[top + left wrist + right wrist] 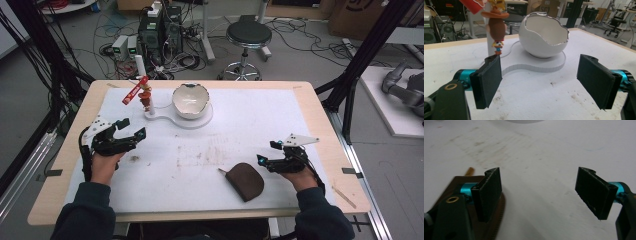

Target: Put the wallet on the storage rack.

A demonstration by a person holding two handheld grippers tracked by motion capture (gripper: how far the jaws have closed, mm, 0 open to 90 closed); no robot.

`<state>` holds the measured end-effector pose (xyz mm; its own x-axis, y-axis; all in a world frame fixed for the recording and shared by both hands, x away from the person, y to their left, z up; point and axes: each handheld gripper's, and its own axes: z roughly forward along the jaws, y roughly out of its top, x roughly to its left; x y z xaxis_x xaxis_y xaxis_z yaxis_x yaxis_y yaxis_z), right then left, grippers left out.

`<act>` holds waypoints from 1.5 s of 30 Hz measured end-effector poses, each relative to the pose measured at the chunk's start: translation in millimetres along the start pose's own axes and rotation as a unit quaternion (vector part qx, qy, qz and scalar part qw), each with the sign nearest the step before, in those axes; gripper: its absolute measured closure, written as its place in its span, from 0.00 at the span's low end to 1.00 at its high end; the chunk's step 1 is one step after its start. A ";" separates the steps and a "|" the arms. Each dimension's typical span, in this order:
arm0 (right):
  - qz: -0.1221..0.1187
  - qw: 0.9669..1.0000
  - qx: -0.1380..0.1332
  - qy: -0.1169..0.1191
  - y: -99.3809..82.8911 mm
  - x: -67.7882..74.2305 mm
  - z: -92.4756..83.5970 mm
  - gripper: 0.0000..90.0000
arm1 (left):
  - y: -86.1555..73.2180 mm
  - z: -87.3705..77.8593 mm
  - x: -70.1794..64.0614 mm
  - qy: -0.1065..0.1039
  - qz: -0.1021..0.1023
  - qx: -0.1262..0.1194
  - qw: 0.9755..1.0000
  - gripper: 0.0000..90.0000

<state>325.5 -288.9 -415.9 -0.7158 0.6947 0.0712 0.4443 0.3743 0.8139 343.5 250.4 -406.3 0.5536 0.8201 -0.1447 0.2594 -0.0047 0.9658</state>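
A white bowl shaped like a cracked eggshell (191, 100) (544, 37) stands on a flat white base (170, 119) (536, 67) at the back of the table. On a white post beside it hangs a small brown figurine (146, 98) (496, 27) with a red tag (135, 90). A brown zip pouch (245, 181) (498, 225) lies flat near the front. My left gripper (133, 127) (541, 80) is open and empty, pointing at the bowl from a short way off. My right gripper (267, 152) (539, 192) is open and empty, just right of the pouch.
A white mat (220, 150) with brownish stains covers the wooden table (320, 125). Behind the table are a black stool (248, 35), computer cases (160, 30) and loose cables on the floor. A grey robot arm (405, 87) lies off to the right.
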 end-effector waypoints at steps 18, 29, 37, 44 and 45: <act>-0.006 0.986 0.101 0.132 -7.0 24.0 31.2 0.24 | -2.3 8.5 -2.4 -0.008 -0.002 0.014 1.000 0.23; 0.021 0.979 0.107 0.174 -2.4 26.4 45.3 0.39 | -3.1 12.4 -6.9 -0.010 -0.002 0.019 1.000 0.23; -0.003 0.983 0.093 0.155 11.9 35.4 61.6 0.42 | -2.3 15.5 -10.4 -0.012 -0.002 0.023 1.000 0.23; -0.019 0.990 0.074 0.119 23.1 36.8 74.4 0.41 | -2.8 19.4 -13.0 -0.021 0.000 0.028 0.999 0.24; -0.020 0.991 0.072 0.113 24.5 37.4 76.2 0.40 | -3.1 20.4 -13.9 -0.022 -0.001 0.030 0.999 0.24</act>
<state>350.6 -206.9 -437.2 -0.8294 0.5287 0.1807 0.4737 0.4939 0.7292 351.2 227.3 -411.7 0.5872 0.7941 -0.1568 0.3063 -0.0387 0.9511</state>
